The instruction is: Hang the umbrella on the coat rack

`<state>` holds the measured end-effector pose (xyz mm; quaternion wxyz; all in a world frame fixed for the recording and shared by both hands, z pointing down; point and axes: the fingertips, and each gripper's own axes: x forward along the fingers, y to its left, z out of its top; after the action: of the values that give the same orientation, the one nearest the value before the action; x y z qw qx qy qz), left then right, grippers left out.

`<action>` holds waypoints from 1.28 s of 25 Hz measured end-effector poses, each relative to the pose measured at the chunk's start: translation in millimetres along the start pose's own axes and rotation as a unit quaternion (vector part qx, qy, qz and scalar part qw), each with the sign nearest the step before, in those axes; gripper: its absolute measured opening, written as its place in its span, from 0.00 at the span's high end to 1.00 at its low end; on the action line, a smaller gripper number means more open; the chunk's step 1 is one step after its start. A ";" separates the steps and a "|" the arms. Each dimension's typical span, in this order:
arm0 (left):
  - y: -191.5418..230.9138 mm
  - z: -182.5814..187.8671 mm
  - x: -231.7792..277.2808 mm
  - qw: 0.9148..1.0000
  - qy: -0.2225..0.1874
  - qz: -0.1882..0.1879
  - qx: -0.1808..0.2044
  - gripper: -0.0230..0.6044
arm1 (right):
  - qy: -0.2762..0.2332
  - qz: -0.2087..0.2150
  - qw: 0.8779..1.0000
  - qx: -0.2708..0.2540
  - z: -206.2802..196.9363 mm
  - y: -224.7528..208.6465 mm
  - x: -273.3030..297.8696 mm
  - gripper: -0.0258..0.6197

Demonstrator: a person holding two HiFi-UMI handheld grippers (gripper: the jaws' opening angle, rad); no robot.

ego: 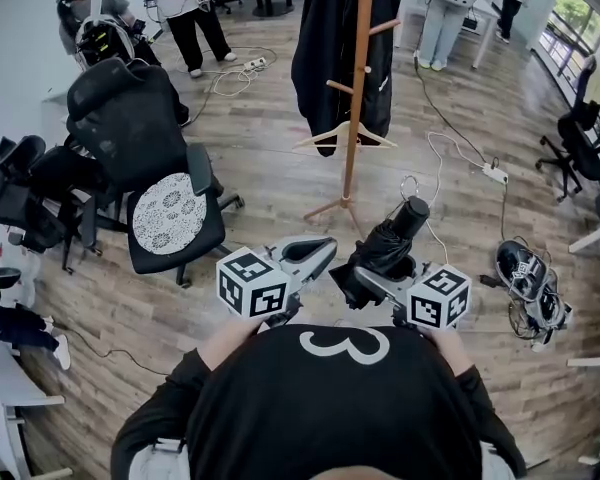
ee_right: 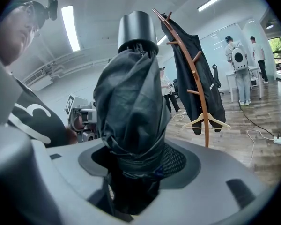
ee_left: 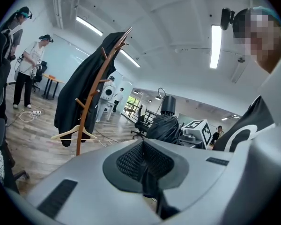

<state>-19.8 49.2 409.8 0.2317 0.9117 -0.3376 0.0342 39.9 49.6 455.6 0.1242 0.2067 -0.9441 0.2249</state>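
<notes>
Head view: a person stood on a wood floor holding a gripper in each hand, each one carrying a cube of square markers. The right gripper was clamped on a folded black umbrella, which pointed forward and slightly right with its cylindrical end away from the person. The left gripper was just beside it, apart from the umbrella. Ahead of both stood a wooden coat rack – a black coat hung from its upper pegs and a bare wooden hanger from a lower one. A black office chair with a white lace cushion on its seat was to the left.

Left gripper view: the left gripper had its jaws pressed together with nothing between them. Beyond them the umbrella showed to the right, and the coat rack with coat and hanger to the left, well apart.

Right gripper view: the right gripper had its jaws closed around the umbrella – the bunched black fabric rose upright from between them, its cylindrical end on top. The coat rack, coat and hanger stood behind to the right, not touching the umbrella.
</notes>
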 end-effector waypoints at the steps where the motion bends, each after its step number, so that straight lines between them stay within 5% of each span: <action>1: 2.2 2.5 6.3 1.000 0.001 0.000 -0.001 0.94 | 0.001 0.001 1.000 0.001 2.4 -6.2 -0.1 0.53; 13: 13.4 24.3 75.1 1.000 0.004 0.009 0.007 0.94 | 0.010 0.006 1.000 -0.003 17.3 -77.5 -13.4 0.53; 32: 25.3 39.1 103.6 0.999 0.007 0.037 0.032 0.94 | 0.002 0.015 1.000 -0.016 31.2 -110.0 -12.9 0.53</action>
<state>40.3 -47.2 407.7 0.2035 0.9053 -0.3681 0.0599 96.0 -50.4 465.4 0.1264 0.1898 -0.9503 0.2118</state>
